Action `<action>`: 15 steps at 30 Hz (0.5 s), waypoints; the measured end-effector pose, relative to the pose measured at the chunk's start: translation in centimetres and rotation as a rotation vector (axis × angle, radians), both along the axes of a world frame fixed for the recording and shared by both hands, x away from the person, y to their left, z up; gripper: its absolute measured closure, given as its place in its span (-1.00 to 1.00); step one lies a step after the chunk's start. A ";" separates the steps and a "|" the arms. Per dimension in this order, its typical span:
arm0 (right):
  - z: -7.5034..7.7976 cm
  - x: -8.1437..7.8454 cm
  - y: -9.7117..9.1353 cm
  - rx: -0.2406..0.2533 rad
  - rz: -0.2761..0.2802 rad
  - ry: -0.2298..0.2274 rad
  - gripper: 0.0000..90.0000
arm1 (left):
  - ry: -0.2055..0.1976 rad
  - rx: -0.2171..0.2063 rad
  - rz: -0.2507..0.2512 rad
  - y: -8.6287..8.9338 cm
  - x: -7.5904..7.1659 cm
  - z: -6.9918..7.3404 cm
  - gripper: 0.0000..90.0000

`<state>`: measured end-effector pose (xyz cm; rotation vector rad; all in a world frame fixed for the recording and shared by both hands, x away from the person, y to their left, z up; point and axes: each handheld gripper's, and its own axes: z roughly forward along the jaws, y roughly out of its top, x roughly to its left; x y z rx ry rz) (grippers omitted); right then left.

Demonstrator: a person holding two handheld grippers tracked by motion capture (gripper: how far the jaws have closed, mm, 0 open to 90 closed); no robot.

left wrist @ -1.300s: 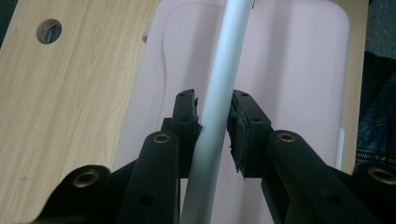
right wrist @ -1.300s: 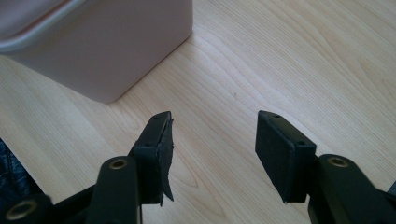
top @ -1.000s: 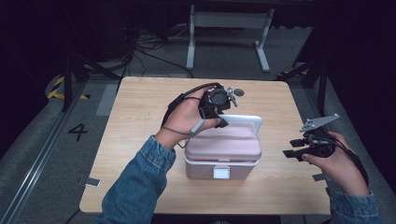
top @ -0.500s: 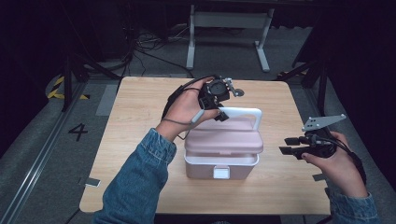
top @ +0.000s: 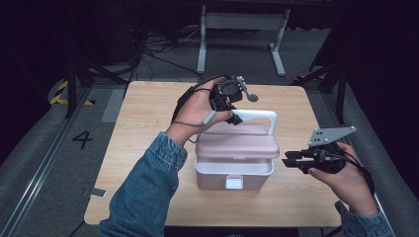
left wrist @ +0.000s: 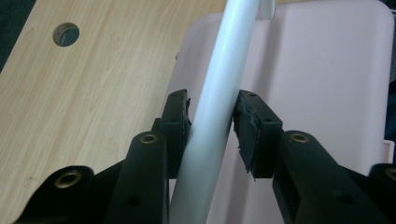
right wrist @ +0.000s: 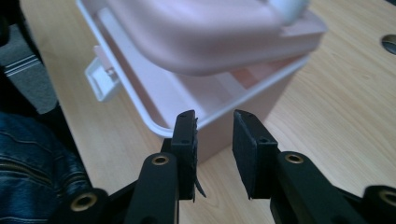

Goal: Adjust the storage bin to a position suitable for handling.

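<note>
**A:** so the thing is a pale pink plastic storage box [top: 234,165] with a rounded lid, a white carry handle [top: 257,116] standing up off the top and a white latch [top: 234,183] on the front. It sits about mid-counter, a bit toward the near edge. The lid is lifted a crack along the front.

**B:** yeah, the right gripper view shows that gap way better: the lid [right wrist: 196,32] hangs over the box's rim and you can see inside, with the latch flipped out. From the high view it just looks closed-ish.

**A:** the left gripper [top: 228,101] is up at the handle's left corner. In the left gripper view the white bar [left wrist: 212,116] runs between the jaws: the left pad touches it, the right one shows a thin gap. They've just been opening, so not clamped.

**B:** the right gripper [top: 296,161] is just beside the box's right end, nothing between its jaws; they're apart but have just been closing.

**A:** as for room, the light wooden counter [top: 148,128] has plenty of bare top left and behind. The right hand is near the right edge.
</note>
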<state>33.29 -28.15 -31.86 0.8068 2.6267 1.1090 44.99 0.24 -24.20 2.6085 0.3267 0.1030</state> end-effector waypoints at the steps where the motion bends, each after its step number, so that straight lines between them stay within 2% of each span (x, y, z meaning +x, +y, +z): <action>1: -0.1 0.0 0.3 0.001 0.011 0.004 0.58 | 0.000 0.000 0.000 0.0 0.0 0.0 0.47; 5: -0.5 0.0 0.9 0.006 0.033 0.014 0.64 | -0.010 0.004 -0.018 0.1 0.3 0.1 0.46; 6: -0.7 0.1 1.2 0.028 0.033 0.014 0.71 | -0.011 0.002 -0.018 0.1 0.3 0.1 0.46; 8: -0.8 0.2 1.3 0.032 0.033 0.014 0.74 | -0.011 0.001 -0.018 0.1 0.3 0.1 0.46; 10: -1.1 0.4 1.6 0.072 0.028 0.004 0.81 | -0.011 -0.002 -0.018 0.1 0.3 0.0 0.46; 12: -1.5 0.7 1.6 0.132 0.028 0.017 0.84 | -0.015 -0.002 -0.019 0.1 0.3 0.0 0.46; 15: -1.9 0.9 1.9 0.128 0.017 0.011 0.85 | -0.009 -0.011 -0.010 0.1 0.2 -0.1 0.46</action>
